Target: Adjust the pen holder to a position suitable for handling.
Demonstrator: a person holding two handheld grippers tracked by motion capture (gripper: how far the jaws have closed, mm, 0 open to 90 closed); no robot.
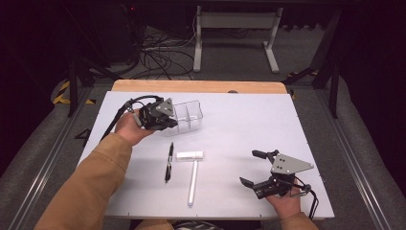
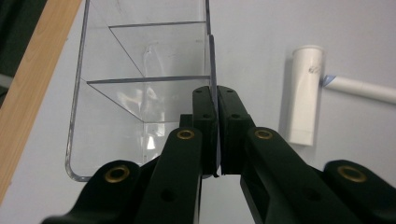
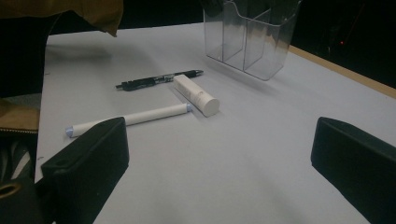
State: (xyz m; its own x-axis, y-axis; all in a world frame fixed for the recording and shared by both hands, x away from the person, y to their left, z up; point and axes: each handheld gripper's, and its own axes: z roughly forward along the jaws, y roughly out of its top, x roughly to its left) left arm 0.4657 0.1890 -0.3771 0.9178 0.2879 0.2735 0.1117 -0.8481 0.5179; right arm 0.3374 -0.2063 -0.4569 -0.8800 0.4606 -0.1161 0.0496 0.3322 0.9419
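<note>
I am holding the left gripper pinched tight on one clear wall of the plastic organizer, its two black jaws squeezing that thin wall between the pads. In the high view the left gripper is sitting at the organizer's near-left side, toward the far left part of the white table, just short of its wooden far edge. The organizer is showing three compartments split by clear dividers. Moving outward, a short white tube is lying near the table's middle, a long white marker is running from just beside it toward my side, and a black pen is lying just left of both. I am keeping the right gripper at the near right corner, well apart from everything, its jaws gaping wide with nothing between them.
</note>
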